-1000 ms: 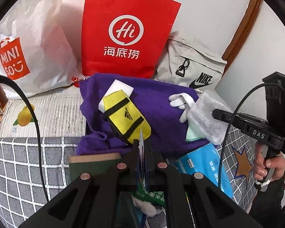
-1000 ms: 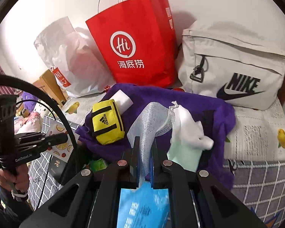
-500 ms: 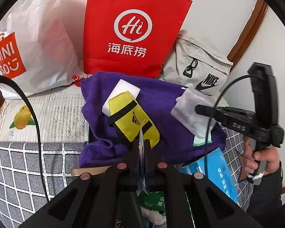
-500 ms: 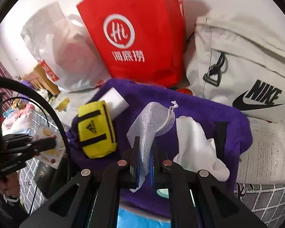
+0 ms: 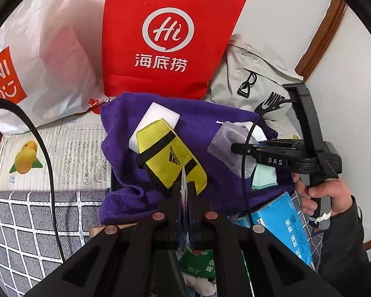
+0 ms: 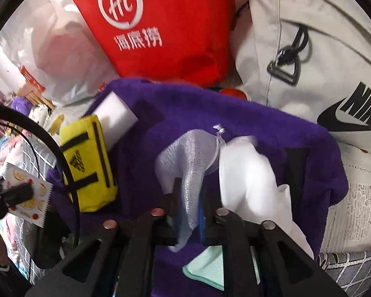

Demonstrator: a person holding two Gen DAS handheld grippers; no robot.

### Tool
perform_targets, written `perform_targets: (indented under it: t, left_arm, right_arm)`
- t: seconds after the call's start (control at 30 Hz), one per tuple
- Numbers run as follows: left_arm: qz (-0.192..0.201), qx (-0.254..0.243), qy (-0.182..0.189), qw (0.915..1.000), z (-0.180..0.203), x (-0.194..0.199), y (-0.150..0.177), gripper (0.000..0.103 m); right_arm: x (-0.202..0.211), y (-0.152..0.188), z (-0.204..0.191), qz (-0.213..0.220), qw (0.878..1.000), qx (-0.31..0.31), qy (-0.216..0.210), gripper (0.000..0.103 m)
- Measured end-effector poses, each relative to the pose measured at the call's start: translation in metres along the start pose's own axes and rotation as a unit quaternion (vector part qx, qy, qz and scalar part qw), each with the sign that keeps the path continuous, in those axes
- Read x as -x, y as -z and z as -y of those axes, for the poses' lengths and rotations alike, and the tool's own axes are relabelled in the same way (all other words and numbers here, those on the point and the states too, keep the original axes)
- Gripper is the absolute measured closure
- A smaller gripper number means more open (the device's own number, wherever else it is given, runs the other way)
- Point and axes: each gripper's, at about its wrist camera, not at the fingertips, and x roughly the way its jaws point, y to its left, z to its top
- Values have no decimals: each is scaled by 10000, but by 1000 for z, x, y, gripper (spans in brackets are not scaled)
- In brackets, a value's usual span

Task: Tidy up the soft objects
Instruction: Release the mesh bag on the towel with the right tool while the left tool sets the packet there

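With the right tongs [image 6: 189, 212] just easing open around the white mesh pouch [image 6: 193, 158] over the purple towel [image 6: 235, 113], it may snag a finger, while the left tongs [image 5: 185, 198] pinch a thin packet [image 5: 184, 193].

The white plastic bag [image 5: 44, 57] is cut off at the left edge; the red paper bag [image 6: 160, 24] is motion-blurred.

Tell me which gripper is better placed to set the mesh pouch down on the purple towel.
Right. The right gripper has the mesh pouch between its just-opening jaws, over the purple towel; the left gripper pinches a packet.
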Motion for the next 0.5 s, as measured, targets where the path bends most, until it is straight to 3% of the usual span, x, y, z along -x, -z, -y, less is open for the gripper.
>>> perform_targets:
  t: [0.03, 0.1, 0.2, 0.37, 0.5]
  left_arm:
    - [-5, -20, -7, 10000, 1, 0, 0, 98]
    - [-22, -19, -23, 10000, 1, -1, 0, 98]
    - [-85, -24, 23, 10000, 4, -5, 1, 98]
    - [-204, -51, 39, 9998, 9, -12, 1, 98]
    - [-274, -112, 24, 9996, 15, -14, 0, 98]
  right_arm:
    - [-2, 0, 1, -60, 10000, 10, -13, 83]
    - [-2, 2, 1, -169, 9999, 23, -31, 60]
    - [9, 6, -3, 1, 9999, 62, -110, 40]
    - [31, 8, -10, 189, 9997, 172, -9, 26]
    - [45, 11, -7, 295, 9993, 135, 204, 25]
